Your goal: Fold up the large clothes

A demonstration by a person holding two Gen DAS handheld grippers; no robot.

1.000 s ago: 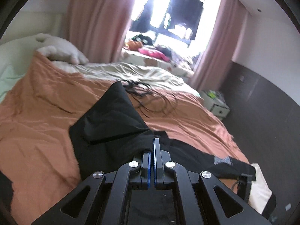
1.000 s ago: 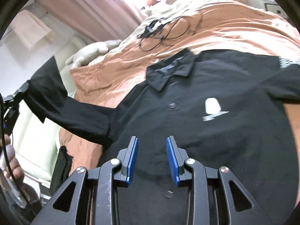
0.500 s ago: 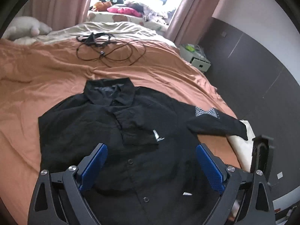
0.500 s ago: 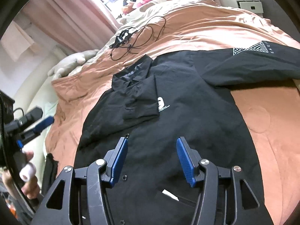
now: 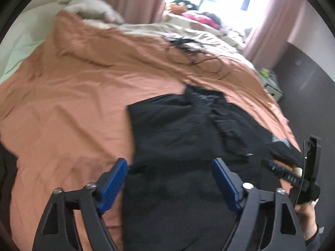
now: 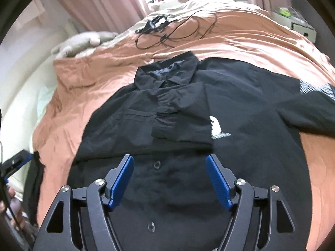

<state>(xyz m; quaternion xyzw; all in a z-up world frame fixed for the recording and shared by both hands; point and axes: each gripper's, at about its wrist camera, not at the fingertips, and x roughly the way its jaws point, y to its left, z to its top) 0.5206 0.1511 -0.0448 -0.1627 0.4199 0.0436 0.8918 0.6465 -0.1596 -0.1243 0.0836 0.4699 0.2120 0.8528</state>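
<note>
A black button-up shirt [image 6: 251,104] lies face up on the orange-brown duvet [image 5: 73,104], collar [image 6: 167,71] toward the window. One sleeve [image 6: 184,121] lies folded across the chest, beside a white logo. The other sleeve [image 6: 314,87], with a white pattern, stretches out to the right. My left gripper [image 5: 168,163] hovers over the shirt's left edge; its jaws are closing, the pads apart and pressing on nothing. Over the button placket, my right gripper [image 6: 169,159] has its jaws opening, with only flat cloth below them.
Black cables [image 6: 173,29] lie tangled on the duvet beyond the collar. A grey plush pillow [image 6: 83,41] sits at the far left, a white bedside cabinet [image 6: 301,27] at the far right. A dark wall [image 5: 303,96] runs along the bed's right side.
The left gripper let go of the sleeve, which now lies folded on the chest, then opened wide and sank toward the shirt's left edge. The right jaws spread wider.
</note>
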